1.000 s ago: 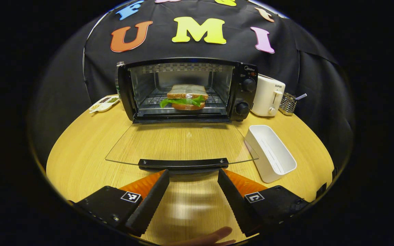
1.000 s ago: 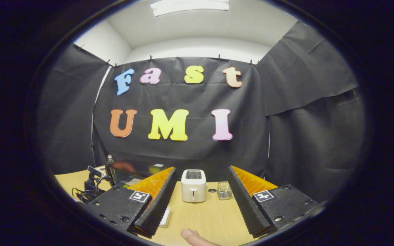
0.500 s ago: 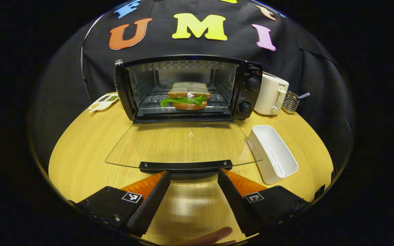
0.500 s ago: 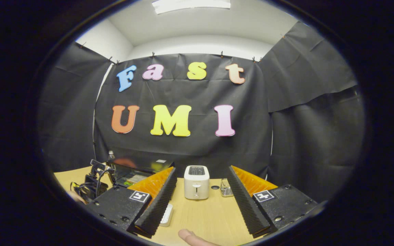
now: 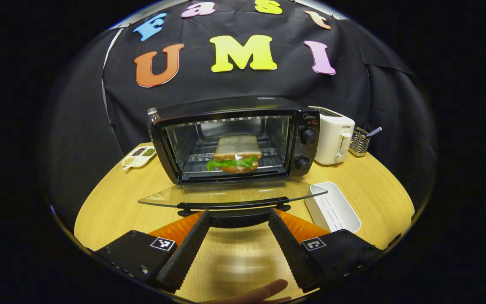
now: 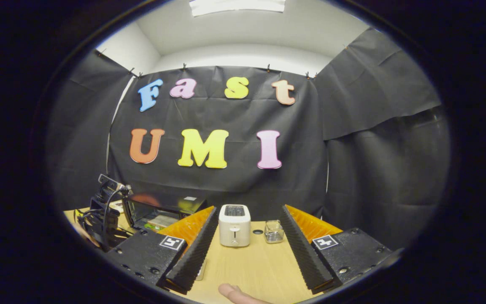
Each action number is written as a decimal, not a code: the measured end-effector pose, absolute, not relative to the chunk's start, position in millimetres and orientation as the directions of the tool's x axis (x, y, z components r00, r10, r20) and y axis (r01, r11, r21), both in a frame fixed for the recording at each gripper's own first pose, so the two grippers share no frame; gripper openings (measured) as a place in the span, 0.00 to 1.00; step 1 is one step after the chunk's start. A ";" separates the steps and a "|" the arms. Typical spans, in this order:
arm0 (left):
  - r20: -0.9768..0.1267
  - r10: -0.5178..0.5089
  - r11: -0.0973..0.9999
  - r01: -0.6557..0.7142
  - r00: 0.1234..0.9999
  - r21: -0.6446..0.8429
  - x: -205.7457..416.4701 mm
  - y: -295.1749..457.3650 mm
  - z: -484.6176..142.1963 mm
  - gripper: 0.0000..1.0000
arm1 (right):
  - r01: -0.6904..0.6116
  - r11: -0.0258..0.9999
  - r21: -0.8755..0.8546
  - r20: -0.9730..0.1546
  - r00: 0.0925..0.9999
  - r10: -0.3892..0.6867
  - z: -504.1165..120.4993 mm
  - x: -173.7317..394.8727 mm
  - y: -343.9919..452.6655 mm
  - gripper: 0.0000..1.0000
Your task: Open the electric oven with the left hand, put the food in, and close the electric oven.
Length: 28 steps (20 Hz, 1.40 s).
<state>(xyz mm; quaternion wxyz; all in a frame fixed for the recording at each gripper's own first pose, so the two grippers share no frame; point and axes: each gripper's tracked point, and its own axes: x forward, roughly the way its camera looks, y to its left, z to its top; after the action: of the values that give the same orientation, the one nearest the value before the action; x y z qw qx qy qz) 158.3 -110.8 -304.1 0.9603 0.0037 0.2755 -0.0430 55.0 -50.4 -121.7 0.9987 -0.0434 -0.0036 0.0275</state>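
Wooden table (image 5: 112, 207): oven (image 5: 234, 141) door ajar, sandwich (image 5: 236, 153) inside, left claw (image 5: 236, 217) spread.

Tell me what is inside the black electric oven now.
Inside the black electric oven a sandwich of brown bread and green lettuce lies on the wire rack. The sandwich covers the rack beneath it, and its filling besides the lettuce cannot be told.

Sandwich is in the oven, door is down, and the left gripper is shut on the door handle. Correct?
Not quite. In the left gripper view the left gripper is open, its fingers spread either side of the handle. The sandwich is in the oven and the door is down.
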 end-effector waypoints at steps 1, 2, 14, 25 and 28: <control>-0.518 -0.073 0.997 0.078 0.852 -0.012 160.9 -108.5 -299.7 0.94 | -0.055 0.995 -0.088 0.002 0.998 0.055 -122.8 55.6 -49.6 0.87; -0.506 -0.071 0.997 0.073 0.859 -0.016 162.5 -108.0 -295.2 0.94 | -0.052 0.995 -0.090 -0.004 0.999 0.052 -124.5 56.2 -50.5 0.87; -0.385 -0.072 0.997 0.080 0.920 0.005 213.9 -105.4 -244.4 0.98 | 0.009 0.992 -0.123 -0.001 1.000 -0.009 -118.3 49.4 -61.5 0.87; -0.274 -0.088 0.995 0.070 0.958 -0.076 253.7 -82.1 -199.1 0.96 | 0.025 0.993 -0.119 0.020 1.000 -0.023 -108.1 25.6 -65.0 0.87; -0.224 -0.078 0.996 0.065 0.971 -0.065 229.0 -78.1 -171.5 0.96 | 0.024 0.994 -0.104 0.024 0.999 -0.022 -102.9 20.3 -64.5 0.87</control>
<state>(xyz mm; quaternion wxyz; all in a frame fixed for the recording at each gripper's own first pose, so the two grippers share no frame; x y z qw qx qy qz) 229.0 -78.1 -171.5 0.9924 -0.0286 0.1140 -0.0362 20.3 -64.5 -102.9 0.9985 -0.0520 -0.0114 -0.0114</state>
